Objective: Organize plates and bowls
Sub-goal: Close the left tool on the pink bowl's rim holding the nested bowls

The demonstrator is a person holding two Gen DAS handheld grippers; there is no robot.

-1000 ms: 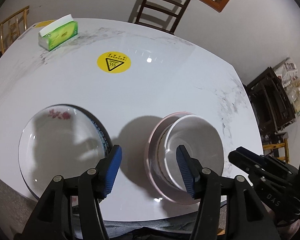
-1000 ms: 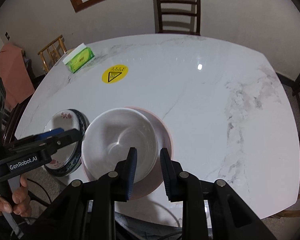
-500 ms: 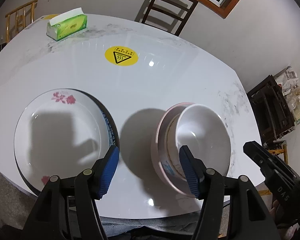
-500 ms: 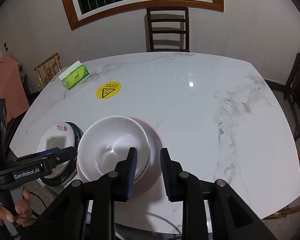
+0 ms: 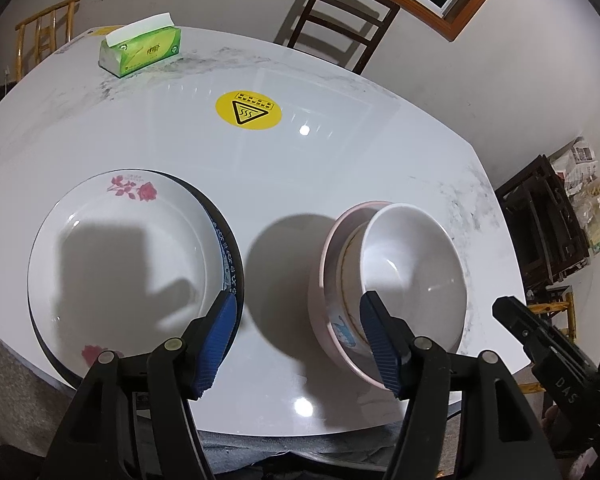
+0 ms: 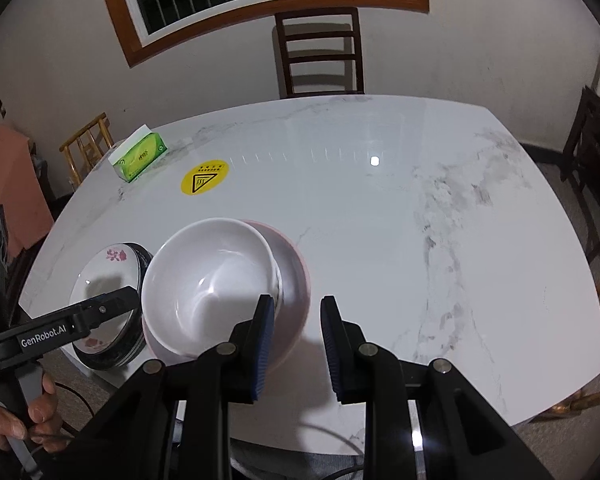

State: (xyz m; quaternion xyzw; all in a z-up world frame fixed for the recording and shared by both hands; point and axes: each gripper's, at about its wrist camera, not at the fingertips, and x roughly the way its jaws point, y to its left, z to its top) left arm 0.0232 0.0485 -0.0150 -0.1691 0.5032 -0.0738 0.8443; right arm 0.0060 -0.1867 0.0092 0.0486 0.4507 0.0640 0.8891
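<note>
While both claws hang open and empty, left (image 5: 296, 340) and right (image 6: 295, 344), nudge the tilted white bowl (image 6: 210, 280) level in the pink bowl (image 6: 294, 276) at table (image 6: 380, 220) 7 o'clock beside plates (image 5: 120, 256).
</note>
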